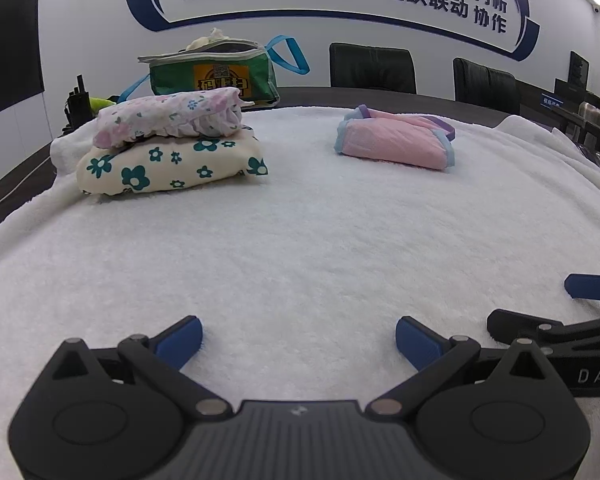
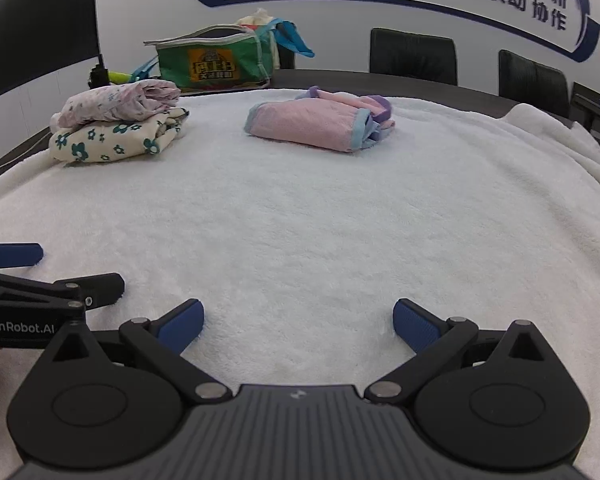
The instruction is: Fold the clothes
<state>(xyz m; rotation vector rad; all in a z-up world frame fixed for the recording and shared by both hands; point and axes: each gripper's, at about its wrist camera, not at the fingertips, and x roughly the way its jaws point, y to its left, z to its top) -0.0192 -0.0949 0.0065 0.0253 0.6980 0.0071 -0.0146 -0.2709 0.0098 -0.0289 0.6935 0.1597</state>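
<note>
A folded pink garment with blue and purple trim (image 1: 396,142) (image 2: 320,124) lies on the white towel (image 1: 300,240) (image 2: 300,220) at the far middle. At the far left a folded pink-flowered garment (image 1: 168,118) (image 2: 120,102) rests on a folded cream garment with teal flowers (image 1: 172,168) (image 2: 112,140). My left gripper (image 1: 299,340) is open and empty, low over the near towel. My right gripper (image 2: 299,326) is open and empty beside it. Each gripper shows at the edge of the other's view: the right one (image 1: 580,308), the left one (image 2: 32,276).
A green bag (image 1: 212,72) (image 2: 216,60) with blue straps and cloth inside stands behind the stack at the table's far edge. Black chairs (image 1: 372,66) (image 2: 414,56) line the far wall. A dark object (image 1: 76,100) stands at the far left.
</note>
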